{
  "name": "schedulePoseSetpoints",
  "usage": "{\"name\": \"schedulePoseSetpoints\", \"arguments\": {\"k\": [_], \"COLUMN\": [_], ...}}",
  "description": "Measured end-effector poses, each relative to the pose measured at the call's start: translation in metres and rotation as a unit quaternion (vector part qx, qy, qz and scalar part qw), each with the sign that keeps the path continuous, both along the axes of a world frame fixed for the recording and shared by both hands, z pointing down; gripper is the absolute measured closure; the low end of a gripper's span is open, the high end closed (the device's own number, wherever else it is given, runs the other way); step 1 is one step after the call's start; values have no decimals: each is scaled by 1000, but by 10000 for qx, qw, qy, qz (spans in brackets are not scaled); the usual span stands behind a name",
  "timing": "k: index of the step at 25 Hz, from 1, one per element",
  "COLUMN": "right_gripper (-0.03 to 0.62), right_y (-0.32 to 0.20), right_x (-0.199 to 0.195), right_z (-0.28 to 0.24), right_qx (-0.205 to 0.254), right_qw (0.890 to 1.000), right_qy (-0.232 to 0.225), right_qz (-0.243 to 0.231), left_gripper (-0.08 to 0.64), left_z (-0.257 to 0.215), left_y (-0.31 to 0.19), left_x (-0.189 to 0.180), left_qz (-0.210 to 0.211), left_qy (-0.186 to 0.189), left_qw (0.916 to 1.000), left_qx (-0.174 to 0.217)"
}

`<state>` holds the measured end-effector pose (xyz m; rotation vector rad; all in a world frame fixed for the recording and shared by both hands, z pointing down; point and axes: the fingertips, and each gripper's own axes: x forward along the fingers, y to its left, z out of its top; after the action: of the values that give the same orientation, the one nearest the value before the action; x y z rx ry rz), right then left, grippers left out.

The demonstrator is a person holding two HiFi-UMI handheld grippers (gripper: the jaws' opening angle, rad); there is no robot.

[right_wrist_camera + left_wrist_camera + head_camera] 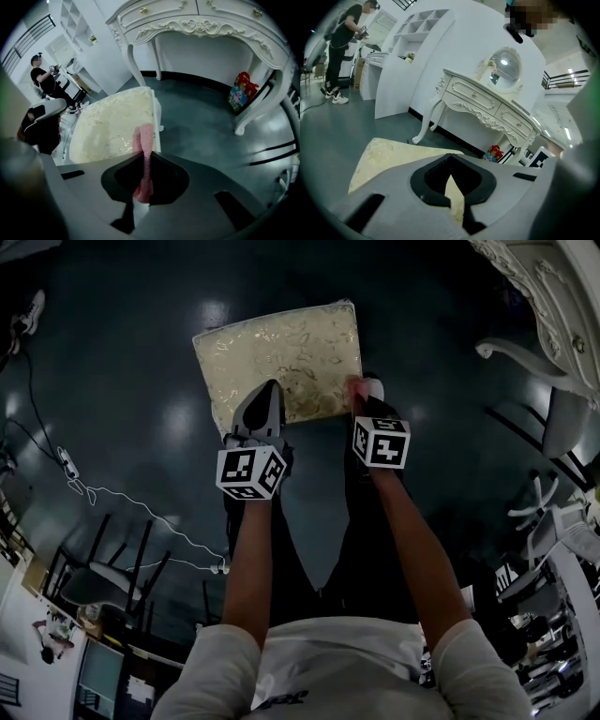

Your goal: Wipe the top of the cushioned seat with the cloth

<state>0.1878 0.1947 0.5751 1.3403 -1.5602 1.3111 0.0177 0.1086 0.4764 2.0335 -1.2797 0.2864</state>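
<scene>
The cushioned seat is a cream square with a gold pattern, standing on the dark floor in front of me. My right gripper sits at its near right corner, shut on a pink cloth. In the right gripper view the cloth is pinched between the jaws of the right gripper and sticks out over the seat. My left gripper rests over the seat's near edge with its jaws together. In its own view the left gripper shows only a cream sliver of the seat through the slit.
A white carved dressing table with an oval mirror stands beyond the seat, and its legs are to the right. Chairs crowd the right side. A cable runs over the floor at left. A person stands far off.
</scene>
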Motion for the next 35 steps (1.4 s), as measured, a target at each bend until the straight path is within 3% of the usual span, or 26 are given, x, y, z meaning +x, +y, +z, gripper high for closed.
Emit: {"name": "schedulePoseSetpoints", "arguments": {"k": [3, 8, 15, 18, 21, 27, 31, 35], "right_gripper": [571, 571, 571, 571, 571, 571, 571, 571], "right_y": [4, 9, 2, -6, -7, 15, 31, 37], "right_x": [24, 31, 17, -32, -103, -251, -325, -351], "right_z": [12, 36, 0, -30, -48, -29, -5, 22], "right_qx": [-179, -337, -53, 222, 363, -57, -343, -396], "right_qw": [9992, 9979, 9975, 9963, 9942, 9880, 9841, 9881], "right_qy": [90, -61, -104, -526, -972, -1481, -1579, -1286], "right_qz": [331, 545, 692, 640, 284, -424, -735, -742], "left_gripper": [551, 551, 551, 551, 551, 551, 551, 551], "left_z": [2, 3, -3, -8, -14, -16, -10, -7], "left_y": [0, 0, 4, 3, 2, 5, 16, 22], "left_x": [14, 22, -14, -48, -87, -172, -225, -261], "left_qz": [89, 151, 12, -125, -309, -549, -716, -816], "left_qy": [-9, 4, -101, -158, -232, -411, -568, -730], "left_qw": [10000, 9999, 9999, 9998, 9992, 9976, 9958, 9939], "left_qx": [-8, -2, -18, -1, 23, 17, -68, -84]}}
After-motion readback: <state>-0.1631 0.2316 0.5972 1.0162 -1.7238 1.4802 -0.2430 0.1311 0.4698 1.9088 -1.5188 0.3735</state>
